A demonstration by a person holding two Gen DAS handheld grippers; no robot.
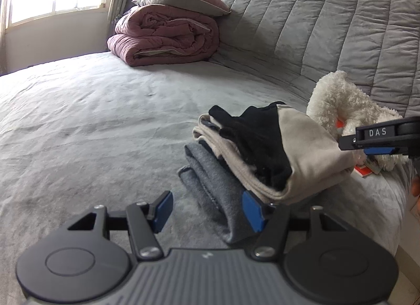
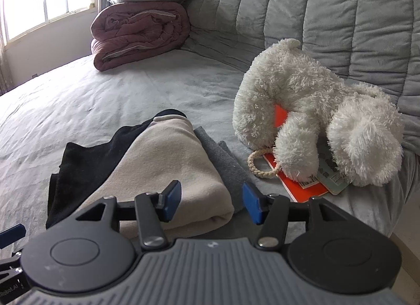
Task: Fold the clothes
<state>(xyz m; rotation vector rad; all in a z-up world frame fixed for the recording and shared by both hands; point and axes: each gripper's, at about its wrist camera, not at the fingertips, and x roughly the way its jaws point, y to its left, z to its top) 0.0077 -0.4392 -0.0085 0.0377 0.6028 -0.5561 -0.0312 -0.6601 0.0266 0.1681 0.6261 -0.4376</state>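
The left gripper (image 1: 207,211) has its two blue pads apart and nothing is between them; in its own view it stands at about 6 o'clock, low over the grey bed (image 1: 92,121). From it the clothes lie at about 1 o'clock, very near: the right pad is just beside the end of the grey garment (image 1: 210,173), which is the lowest one of the stack. On this garment rests the beige garment (image 1: 302,147), folded, and with it the black garment (image 1: 257,142), partly wrapped inside the beige one. The long axis of the stack goes from the grippers away toward the quilted headboard (image 1: 315,29), a little to the left. More to the right, the right gripper (image 2: 211,206) is also spread wide and holds nothing; in its view the rounded beige fold lies directly under and in front of its left pad, at about 11 o'clock, so I judge this gripper is the nearer one to the top garment, and the left gripper is nearer to the grey one. All three pieces already lie folded and stacked; whether more folding is wanted I cannot tell from this. At 2 o'clock from the right gripper sits a white plush toy (image 2: 315,110) on an orange booklet (image 2: 296,186), just beside the stack but apart from it. No container is visible here.
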